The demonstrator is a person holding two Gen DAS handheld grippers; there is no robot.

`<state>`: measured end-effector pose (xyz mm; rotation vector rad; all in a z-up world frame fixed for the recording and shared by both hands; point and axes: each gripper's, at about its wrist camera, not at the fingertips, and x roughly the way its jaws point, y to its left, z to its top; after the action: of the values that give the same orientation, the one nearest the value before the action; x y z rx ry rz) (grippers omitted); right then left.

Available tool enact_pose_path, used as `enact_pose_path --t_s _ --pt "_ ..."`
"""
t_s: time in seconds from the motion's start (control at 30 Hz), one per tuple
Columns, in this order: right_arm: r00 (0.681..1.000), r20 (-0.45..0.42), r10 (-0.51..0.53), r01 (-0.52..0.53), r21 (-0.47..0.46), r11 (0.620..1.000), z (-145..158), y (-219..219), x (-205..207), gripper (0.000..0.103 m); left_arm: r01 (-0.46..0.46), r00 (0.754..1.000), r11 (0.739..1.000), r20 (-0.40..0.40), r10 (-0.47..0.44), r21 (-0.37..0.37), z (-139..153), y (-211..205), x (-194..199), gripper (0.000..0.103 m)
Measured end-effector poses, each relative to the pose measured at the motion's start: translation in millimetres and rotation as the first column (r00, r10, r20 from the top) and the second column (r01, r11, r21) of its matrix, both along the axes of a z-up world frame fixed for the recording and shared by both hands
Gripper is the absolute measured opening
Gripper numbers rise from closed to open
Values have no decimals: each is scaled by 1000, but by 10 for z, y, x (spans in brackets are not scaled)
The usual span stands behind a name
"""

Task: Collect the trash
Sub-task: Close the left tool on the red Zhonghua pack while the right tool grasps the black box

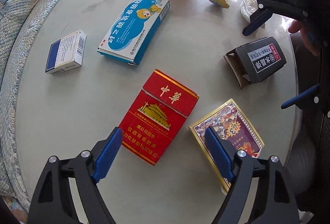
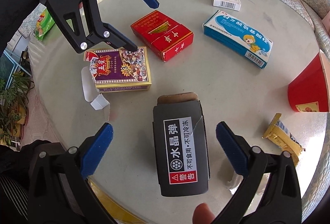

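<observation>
Table: round, pale grey-green, glossy table top [image 1: 61, 116], edged by a woven blue-green patterned cushion [image 1: 12, 42].
Red pack: flat red cardboard cigarette pack [image 1: 158, 116] with gold trim, a gate-tower picture and the characters 中華; its hinged lid is cracked open; it lies near the table's middle.
Card box: gold-bordered purple card box [image 1: 226, 131] with a busy printed picture and a starburst "3"; its torn white end flaps [image 2: 97, 98] lie on the table beside it; it sits just beside the red pack.
Black box: matt black cardboard box [image 2: 181, 149], brown liner showing at its open end, white label reading 水晶弹 不可食用·不可冷冻 and a red 警告 panel.
Medicine carton: long blue-and-white carton [image 1: 134, 30] with a cartoon bear and large Chinese lettering, barcode on one end.
Small box: white and navy small box [image 1: 66, 52] with a barcode.
Wrapper: crumpled gold foil wrapper [image 2: 282, 137], near the table edge.
Cup: red paper cup [image 2: 309, 87], smooth-sided.
Left gripper [image 1: 163, 145]: black frame, ribbed blue pads, jaws wide apart above the red pack and card box, gripping nothing.
Right gripper [image 2: 165, 145]: same build, jaws spread to either side of the black box, not touching it.
</observation>
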<state>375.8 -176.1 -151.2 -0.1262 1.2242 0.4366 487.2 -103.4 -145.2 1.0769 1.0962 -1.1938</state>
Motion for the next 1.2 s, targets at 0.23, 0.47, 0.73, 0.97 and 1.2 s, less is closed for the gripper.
enact_pose_path --t_s 0.23,0.47,0.73,0.97,1.2 --pt "1000 -7 19 -19 -12 1000 -67 94 73 98 11 1000 1000 -5 -11 -23 -39 -40 86 79" --pt "1000 -16 0 0 -28 1000 -149 122 174 98 22 1000 1000 -6 -22 -10 -102 -156 164 82" --pt "1000 -22 -16 15 -49 999 -311 109 240 98 6 999 1000 -40 -6 -5 -295 -182 291 85" --pt "1000 19 -12 13 -54 998 -337 119 256 96 4 999 999 -40 -6 -37 -273 -324 365 75" --pt "996 87 -31 40 -103 994 -296 -80 163 64 -20 999 997 -36 17 -76 -197 -329 379 64"
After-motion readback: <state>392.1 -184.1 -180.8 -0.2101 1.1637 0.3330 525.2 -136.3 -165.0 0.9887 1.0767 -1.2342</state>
